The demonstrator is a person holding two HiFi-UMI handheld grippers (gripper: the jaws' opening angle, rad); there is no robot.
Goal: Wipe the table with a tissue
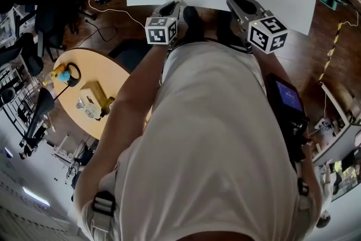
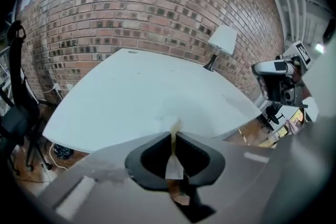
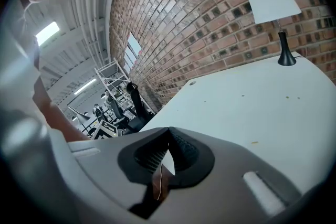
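**Tissue (image 2: 172,167) pinched in the left claw (image 2: 174,134), wiping not yet begun, as I judged.**

On the left, the left claw was closed on a thin strip of tissue and was held over the near edge of the white surface (image 2: 136,97). I saw no wiped area, so I judged that the whole wipe was still to do. On the right, the right claw (image 3: 168,143) was pressed together with nothing in it, also near that edge. A few small specks (image 3: 254,141) lay on the surface. In the head view my body covered a big part of both claws. I could not tell whether the tissue touched the surface.
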